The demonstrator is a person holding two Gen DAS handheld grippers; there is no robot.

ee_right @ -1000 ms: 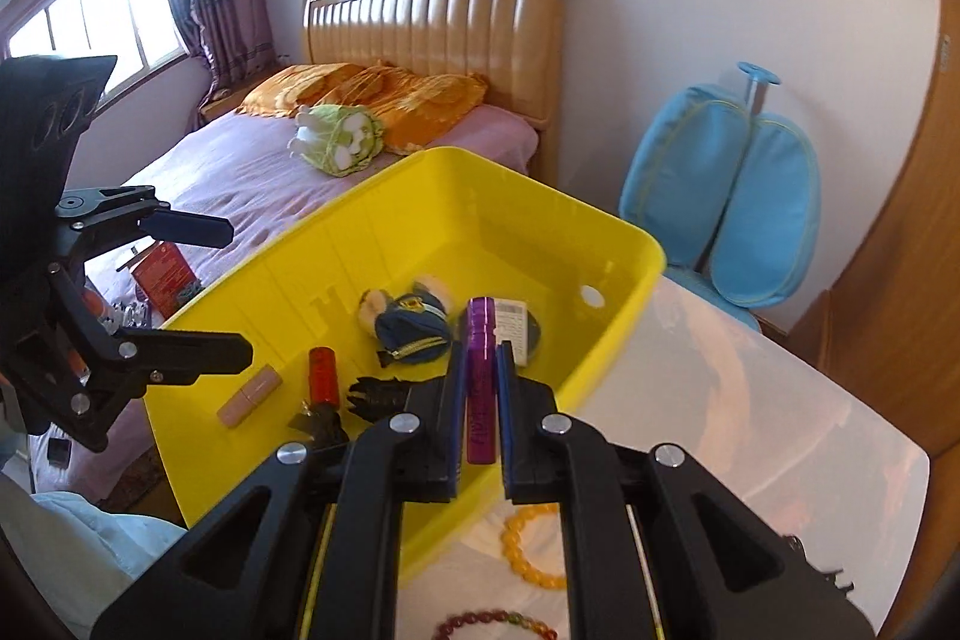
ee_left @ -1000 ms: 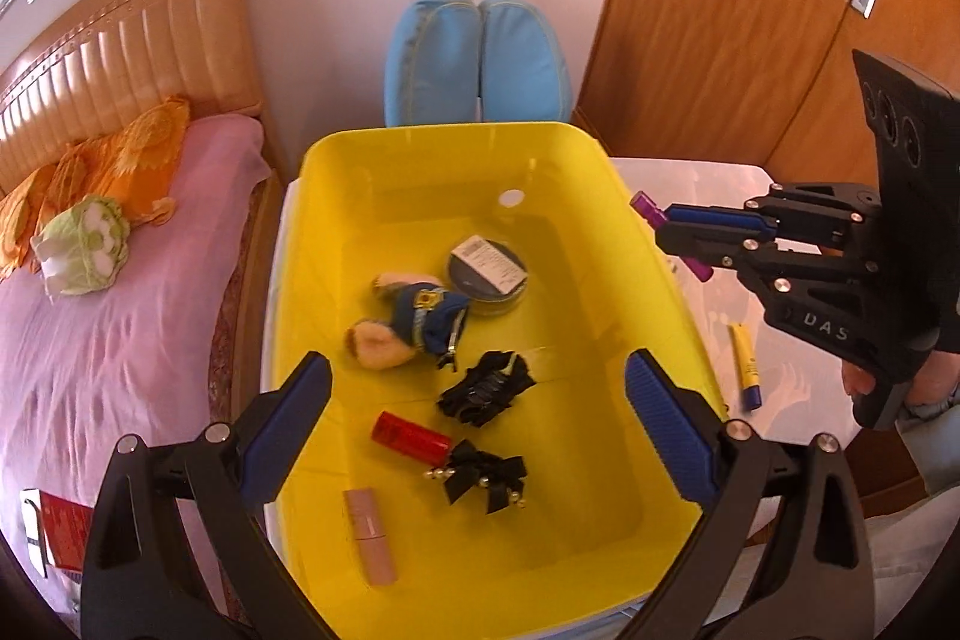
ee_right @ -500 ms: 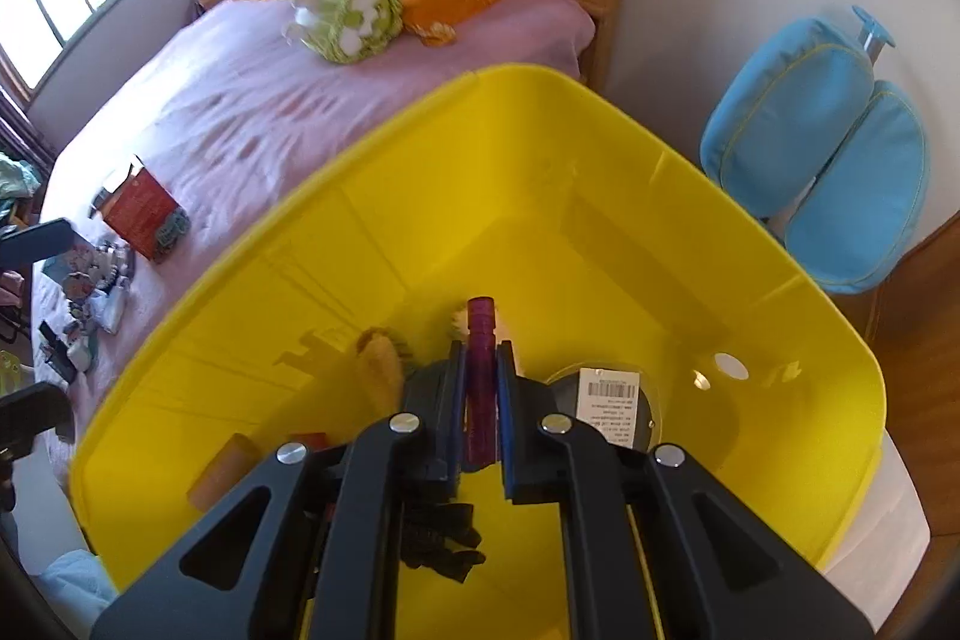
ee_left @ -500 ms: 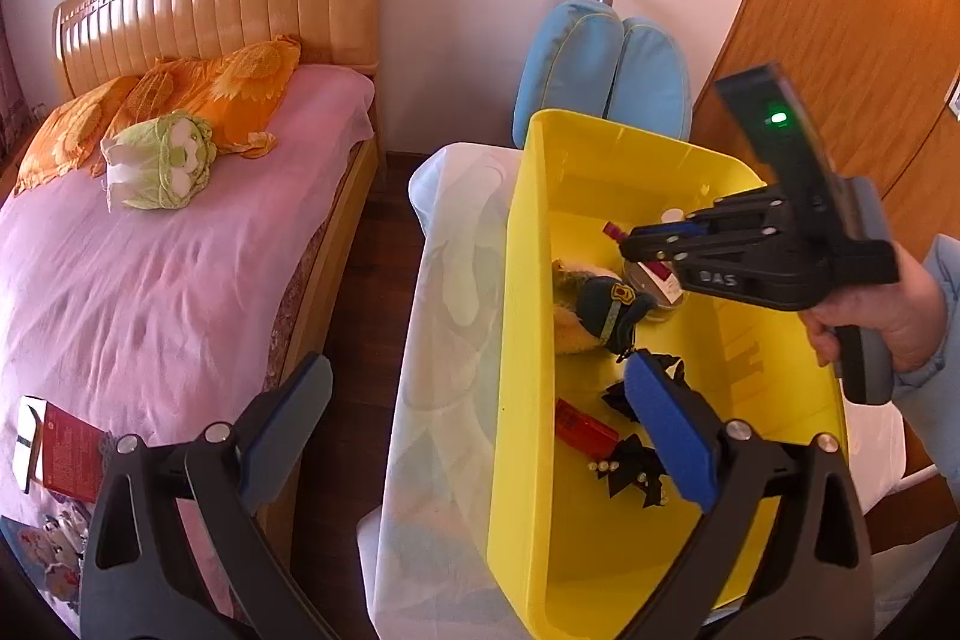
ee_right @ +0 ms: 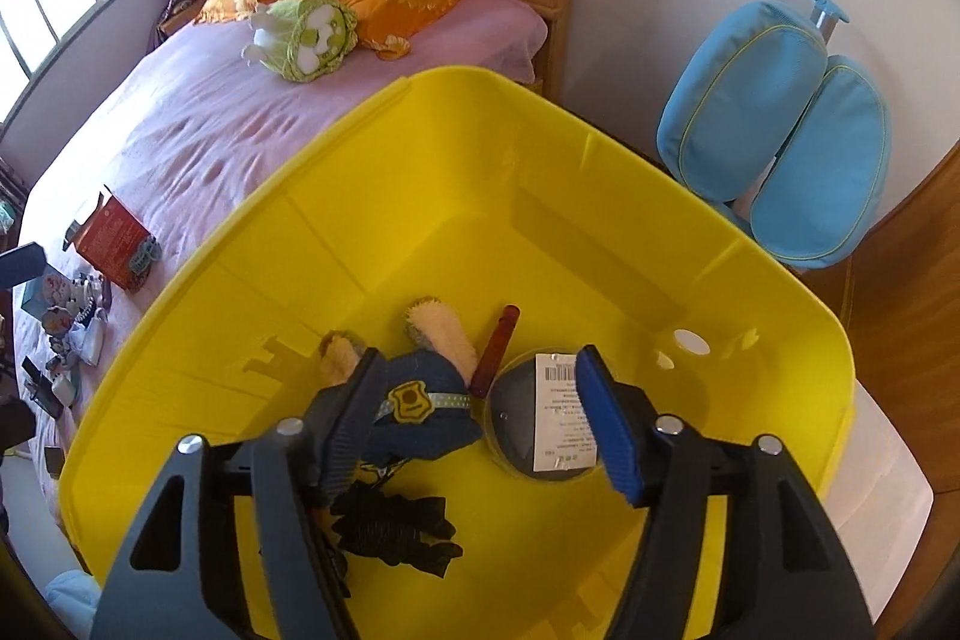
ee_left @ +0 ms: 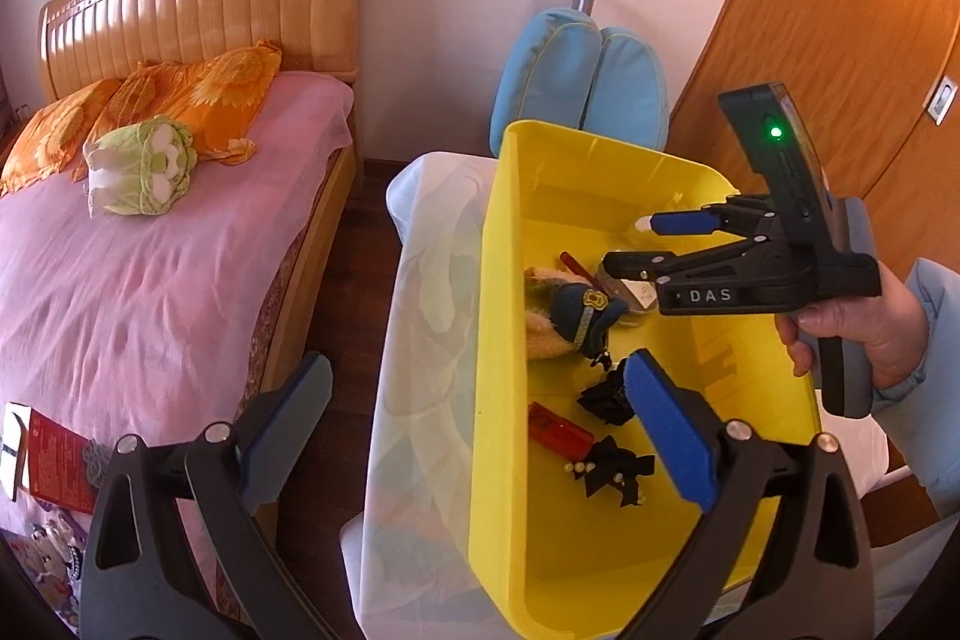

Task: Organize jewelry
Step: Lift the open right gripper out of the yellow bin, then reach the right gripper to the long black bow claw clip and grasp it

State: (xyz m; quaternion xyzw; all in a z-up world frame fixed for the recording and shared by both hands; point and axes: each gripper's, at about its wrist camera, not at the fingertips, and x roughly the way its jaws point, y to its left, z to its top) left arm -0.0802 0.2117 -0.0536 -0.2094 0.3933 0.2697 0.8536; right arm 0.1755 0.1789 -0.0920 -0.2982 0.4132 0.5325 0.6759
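Now the right gripper [ee_right: 480, 430] hangs over the yellow bin [ee_right: 420, 196], fingers just opened wide, nothing between them. Purple tube [ee_right: 495, 349] lies on the bin floor between plush toy [ee_right: 420, 388] and round tin [ee_right: 543, 430]. Left gripper [ee_left: 480, 436] fingers wide, empty, straddling the bin's left wall.

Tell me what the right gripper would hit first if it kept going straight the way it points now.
Most likely the plush toy: it lies in the yellow bin just ahead of the open right gripper, nearer its left finger. The round tin sits beside the other finger. Depth is hard to judge.
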